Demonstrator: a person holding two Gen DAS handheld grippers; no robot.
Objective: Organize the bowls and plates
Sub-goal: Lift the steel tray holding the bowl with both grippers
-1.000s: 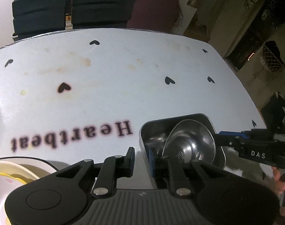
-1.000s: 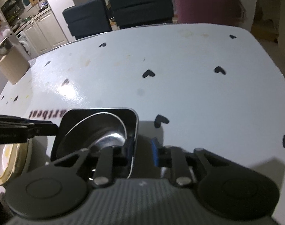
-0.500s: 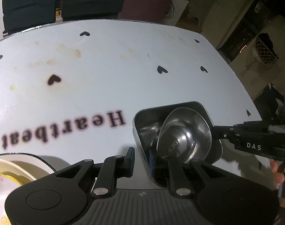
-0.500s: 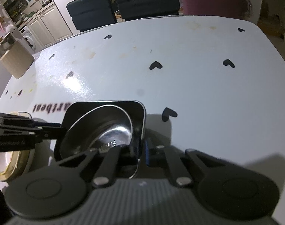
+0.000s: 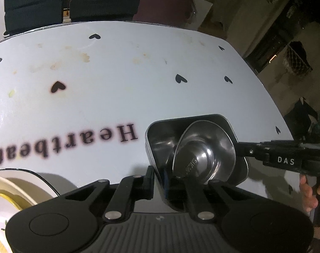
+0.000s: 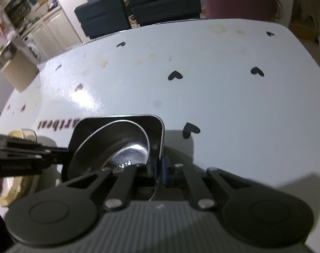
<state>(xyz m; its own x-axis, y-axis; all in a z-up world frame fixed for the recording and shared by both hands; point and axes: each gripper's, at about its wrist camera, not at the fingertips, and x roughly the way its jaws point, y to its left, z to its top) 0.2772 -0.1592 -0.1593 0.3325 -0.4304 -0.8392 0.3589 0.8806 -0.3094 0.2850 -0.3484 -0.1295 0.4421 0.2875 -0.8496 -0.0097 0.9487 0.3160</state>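
White heart-print table, dim room | square steel tray with round bowl tilted inside | left gripper closing on near wall, right gripper pinching opposite wall | lift level, both together, or bowl slides.

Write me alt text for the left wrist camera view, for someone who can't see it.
The left gripper is closing on the near wall of a square steel tray holding a tilted round steel bowl, while the right gripper clamps the tray's opposite wall. They sit on a white table printed with black hearts and "Heartbeat"; a cream plate is at lower left.
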